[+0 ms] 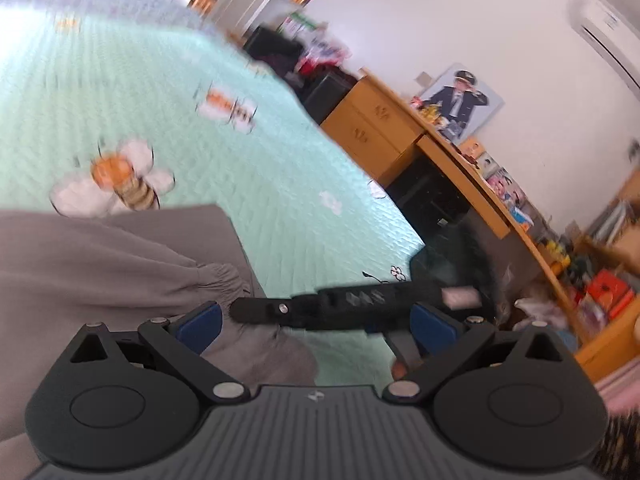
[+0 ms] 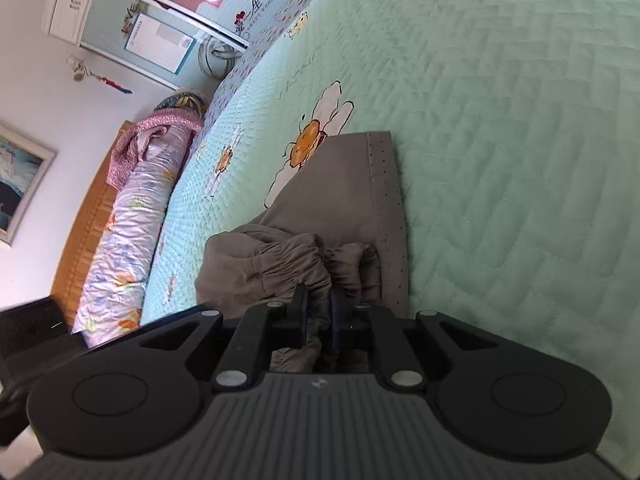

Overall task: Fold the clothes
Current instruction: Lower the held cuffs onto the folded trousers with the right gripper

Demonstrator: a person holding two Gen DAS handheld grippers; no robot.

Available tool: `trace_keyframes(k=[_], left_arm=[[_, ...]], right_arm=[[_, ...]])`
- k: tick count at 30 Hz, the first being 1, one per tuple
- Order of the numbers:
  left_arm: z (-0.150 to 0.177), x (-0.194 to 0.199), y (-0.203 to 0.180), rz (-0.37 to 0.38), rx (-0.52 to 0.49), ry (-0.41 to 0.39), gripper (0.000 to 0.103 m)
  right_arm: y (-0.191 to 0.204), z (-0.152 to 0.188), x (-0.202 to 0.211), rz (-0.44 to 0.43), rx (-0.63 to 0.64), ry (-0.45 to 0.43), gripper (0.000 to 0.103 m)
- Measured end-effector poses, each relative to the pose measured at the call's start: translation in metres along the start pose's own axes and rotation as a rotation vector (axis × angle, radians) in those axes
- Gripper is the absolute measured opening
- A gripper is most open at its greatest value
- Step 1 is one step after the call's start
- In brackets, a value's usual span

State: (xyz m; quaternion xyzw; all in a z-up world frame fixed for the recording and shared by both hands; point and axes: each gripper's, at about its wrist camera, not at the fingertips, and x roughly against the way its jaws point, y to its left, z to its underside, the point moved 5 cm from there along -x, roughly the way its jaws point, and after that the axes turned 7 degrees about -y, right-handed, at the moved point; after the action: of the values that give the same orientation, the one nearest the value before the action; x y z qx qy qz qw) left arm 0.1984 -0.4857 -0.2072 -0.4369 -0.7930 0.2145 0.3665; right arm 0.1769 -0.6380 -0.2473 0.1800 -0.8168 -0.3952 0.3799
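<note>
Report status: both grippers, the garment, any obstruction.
Right gripper shut on grey garment at its gathered cuff. Left gripper open, over garment's edge, holding nothing. Garment lies on green bedspread. Nothing in the way.

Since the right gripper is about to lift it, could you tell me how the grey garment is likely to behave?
The grey garment is probably floppy: it lies in soft folds on the quilt. It should drape from the right gripper, whose fingers pinch only the gathered cuff. It looks thin, so likely light.
</note>
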Motion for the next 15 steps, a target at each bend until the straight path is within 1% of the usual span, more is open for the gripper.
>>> trace_keyframes(k=[1, 3, 4, 6, 8, 10, 12, 13, 14, 15], left_arm=[[0.001, -0.008, 0.008, 0.033, 0.059, 0.026, 0.103], [0.006, -0.014, 0.025, 0.074, 0.183, 0.04, 0.103], [0.007, -0.012, 0.031, 0.095, 0.228, 0.03, 0.103], [0.008, -0.005, 0.035, 0.139, 0.285, -0.008, 0.103], [0.007, -0.002, 0.039, 0.16, 0.337, -0.027, 0.103], [0.008, -0.005, 0.041, 0.156, 0.35, -0.022, 0.103], [0.01, -0.012, 0.046, 0.151, 0.375, -0.002, 0.103], [0.01, -0.013, 0.047, 0.154, 0.389, -0.003, 0.103], [0.009, -0.012, 0.048, 0.158, 0.4, -0.008, 0.103], [0.009, -0.011, 0.049, 0.163, 0.411, -0.012, 0.103]], right_arm=[[-0.002, 0.002, 0.002, -0.022, -0.026, 0.0, 0.012], [-0.007, 0.007, 0.007, -0.067, -0.079, 0.001, 0.012], [-0.009, 0.01, 0.009, -0.09, -0.106, 0.001, 0.012], [-0.013, 0.015, 0.011, -0.154, -0.148, 0.006, 0.012], [-0.012, 0.02, 0.012, -0.224, -0.192, 0.012, 0.012], [-0.006, 0.022, 0.012, -0.239, -0.165, 0.019, 0.013], [-0.004, 0.025, 0.011, -0.191, -0.104, 0.026, 0.014], [-0.006, 0.024, 0.012, -0.184, -0.113, 0.018, 0.016], [-0.009, 0.022, 0.018, -0.191, -0.138, -0.007, 0.018], [-0.011, 0.02, 0.024, -0.199, -0.164, -0.034, 0.022]])
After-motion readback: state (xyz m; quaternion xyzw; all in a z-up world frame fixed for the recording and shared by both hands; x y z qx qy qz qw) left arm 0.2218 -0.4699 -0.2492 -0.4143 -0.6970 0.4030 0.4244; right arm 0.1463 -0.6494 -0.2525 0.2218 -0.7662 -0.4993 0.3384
